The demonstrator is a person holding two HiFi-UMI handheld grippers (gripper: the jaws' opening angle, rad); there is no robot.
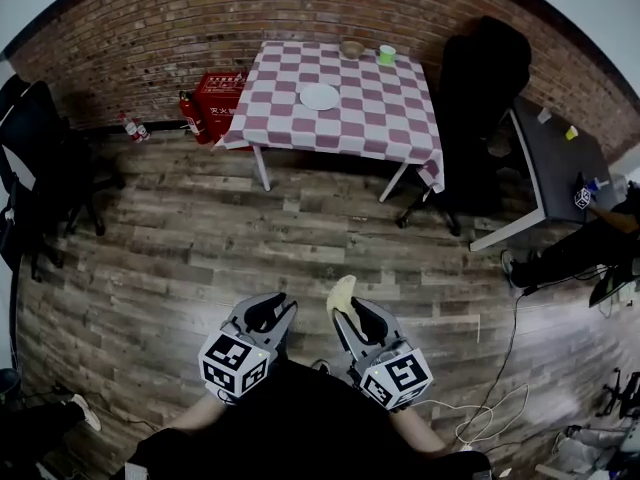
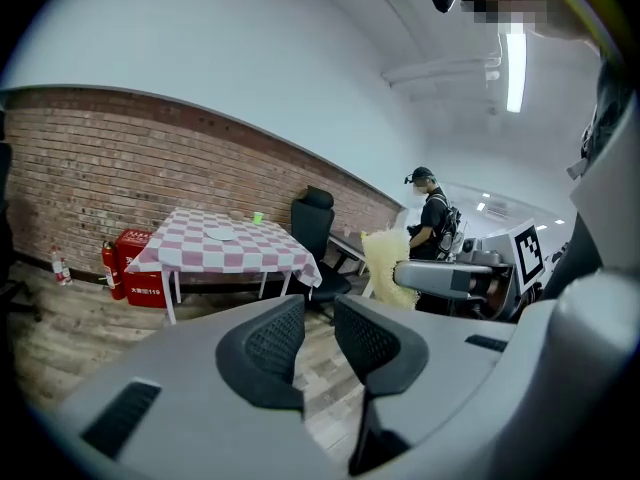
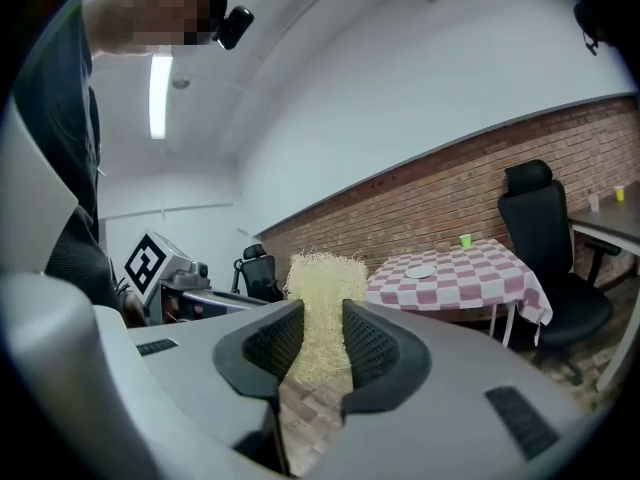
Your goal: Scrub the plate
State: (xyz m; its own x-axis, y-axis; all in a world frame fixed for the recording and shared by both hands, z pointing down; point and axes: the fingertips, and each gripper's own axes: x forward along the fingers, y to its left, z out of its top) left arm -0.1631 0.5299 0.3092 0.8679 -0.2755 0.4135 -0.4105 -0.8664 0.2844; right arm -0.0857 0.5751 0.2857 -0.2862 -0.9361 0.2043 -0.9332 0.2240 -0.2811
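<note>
Distance is what stands out: the white plate (image 1: 320, 96) lies well apart from the person, on the table with the checked cloth (image 1: 400, 118), a little left of the table's middle and closer to its front edge than to the wall side. A brown bowl (image 1: 352, 49) and a green cup (image 1: 386, 54) stand near the far edge, by the brick wall.

Both grippers are held close to the body. The right gripper (image 1: 358, 315) has its jaws pressed on a pale yellow fibrous scrub pad (image 3: 325, 288), which sticks out beyond the tips. The left gripper (image 1: 270, 315) has only a narrow gap between its jaws, with nothing in it; bare floor shows through.

Scrubbing has not begun, I judge; the walk to the table comes first. The pad is soft and held only by its lower part, so it may bend or slip under hard rubbing. The plate is loose on the cloth, so a push from the pad alone could slide it toward the edge or wrinkle the cloth; the free gripper should steady the rim.

The wooden floor between the person and the table looks open. A black office chair (image 1: 490, 78) stands beside the right edge of the table, and white cables (image 1: 487, 408) lie on the floor at the person's right, where a foot could catch.
</note>
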